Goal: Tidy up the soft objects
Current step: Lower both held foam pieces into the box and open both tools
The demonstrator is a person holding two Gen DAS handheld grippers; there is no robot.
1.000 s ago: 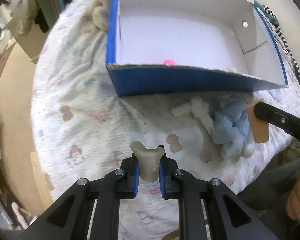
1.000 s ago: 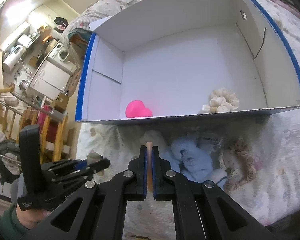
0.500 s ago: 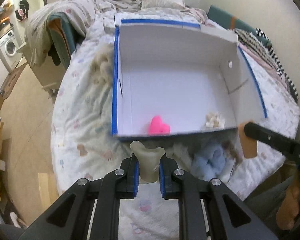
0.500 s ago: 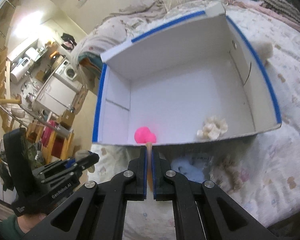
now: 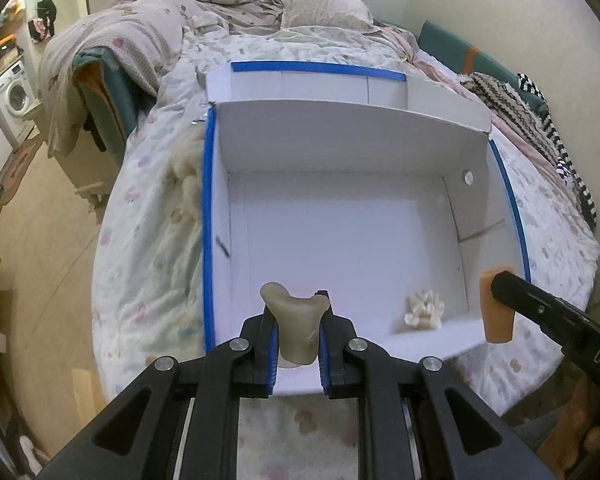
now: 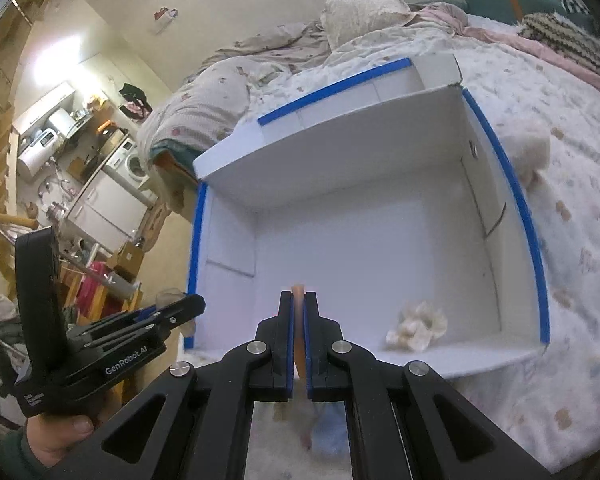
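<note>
Bed [image 5: 148, 240] under a pale printed quilt lies beneath and ahead of both your claws; rumpled duvet and a pillow [image 5: 324, 4] sit far ahead, beyond the box.

White cardboard box [image 5: 340, 152] with blue-taped rims sits open-topped on the quilt directly ahead of both claws, with its near wall just past your fingertips. Floor mostly bare.

Your left claw [image 5: 298, 330] is clenched on a beige soft toy [image 5: 296, 324]. The toy stands upright between the blue pads, its forked top poking above the fingertips, held over the box's near edge. A pink glow shows just behind the toy; its source is hidden.

Your right claw [image 6: 299, 332] is clenched on a thin orange soft piece [image 6: 298, 300], seen edge-on between nearly closed pads. In the left view the same piece [image 5: 497, 306] hangs flat from that claw, to the right of your left claw, at the box's near right corner.

Cream scrunchie [image 6: 416, 326] lies on the box floor just ahead and right of your right claw, close to the near wall; ahead-right of the left claw too [image 5: 422, 308].

Light blue plush [image 6: 328, 428] shows below your right claw, on the quilt outside the box, mostly hidden by the fingers.

A cream fluffy item [image 5: 184, 176] lies on the quilt, ahead-left of the left claw, against the box's left wall.
</note>
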